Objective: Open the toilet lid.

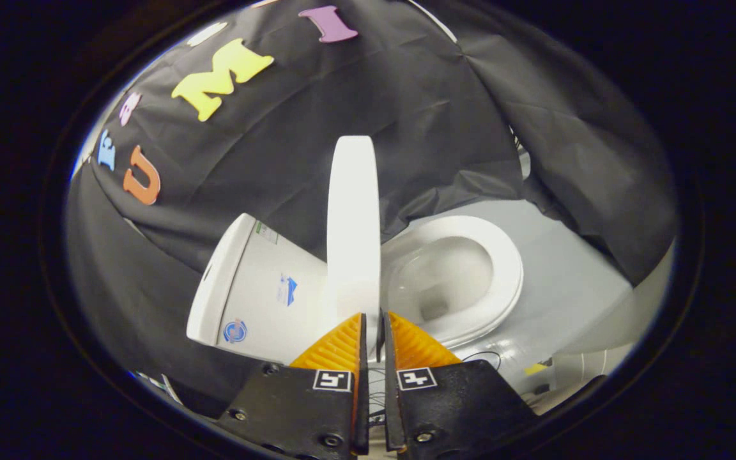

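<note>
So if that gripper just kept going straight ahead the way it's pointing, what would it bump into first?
Most likely the toilet lid. The gripper has its fingers nearly closed right at the lid's near edge, which stands raised edge-on just ahead. Whether they already pinch it is unclear. The tank and bowl lie to either side.

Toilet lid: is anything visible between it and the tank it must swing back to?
Nothing visible. The toilet lid stands edge-on, raised off the seat, with the gripper nearly closed on its edge. Between lid and tank shows only open space against the black cloth.
</note>
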Demonstrator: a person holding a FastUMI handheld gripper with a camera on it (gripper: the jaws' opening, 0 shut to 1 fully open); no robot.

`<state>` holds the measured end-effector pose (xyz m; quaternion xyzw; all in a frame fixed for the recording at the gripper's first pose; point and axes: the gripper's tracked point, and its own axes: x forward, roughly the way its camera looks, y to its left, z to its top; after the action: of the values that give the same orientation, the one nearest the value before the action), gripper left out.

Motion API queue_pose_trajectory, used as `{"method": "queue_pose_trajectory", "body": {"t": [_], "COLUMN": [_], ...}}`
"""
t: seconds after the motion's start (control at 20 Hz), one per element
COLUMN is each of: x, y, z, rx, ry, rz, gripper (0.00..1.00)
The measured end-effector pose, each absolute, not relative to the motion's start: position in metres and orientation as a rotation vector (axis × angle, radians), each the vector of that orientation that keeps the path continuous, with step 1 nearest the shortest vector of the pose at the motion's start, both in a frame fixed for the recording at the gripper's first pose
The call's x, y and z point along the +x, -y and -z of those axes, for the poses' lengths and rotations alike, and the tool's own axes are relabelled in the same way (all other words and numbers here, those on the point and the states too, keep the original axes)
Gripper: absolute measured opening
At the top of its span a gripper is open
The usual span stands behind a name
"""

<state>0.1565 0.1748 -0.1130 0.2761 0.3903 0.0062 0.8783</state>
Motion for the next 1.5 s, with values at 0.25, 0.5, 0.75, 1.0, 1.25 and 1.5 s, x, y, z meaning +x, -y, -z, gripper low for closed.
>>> {"method": "queue_pose_trajectory", "body": {"t": [0.25, 0.5, 0.75, 1.0, 1.25, 1.5], "x": [0.159, 0.160, 0.162, 0.162, 0.164, 0.163], "y": [-0.194, -0.222, -0.248, -0.270, -0.291, -0.307], "z": [0.100, 0.088, 0.076, 0.071, 0.067, 0.064], "rx": [0.525, 0.477, 0.497, 0.469, 0.429, 0.405], "ry": [-0.808, -0.799, -0.808, -0.806, -0.806, -0.801], "rz": [-0.025, -0.057, -0.111, -0.142, -0.167, -0.177], "gripper": [0.13, 0.13, 0.13, 0.14, 0.15, 0.17]}}
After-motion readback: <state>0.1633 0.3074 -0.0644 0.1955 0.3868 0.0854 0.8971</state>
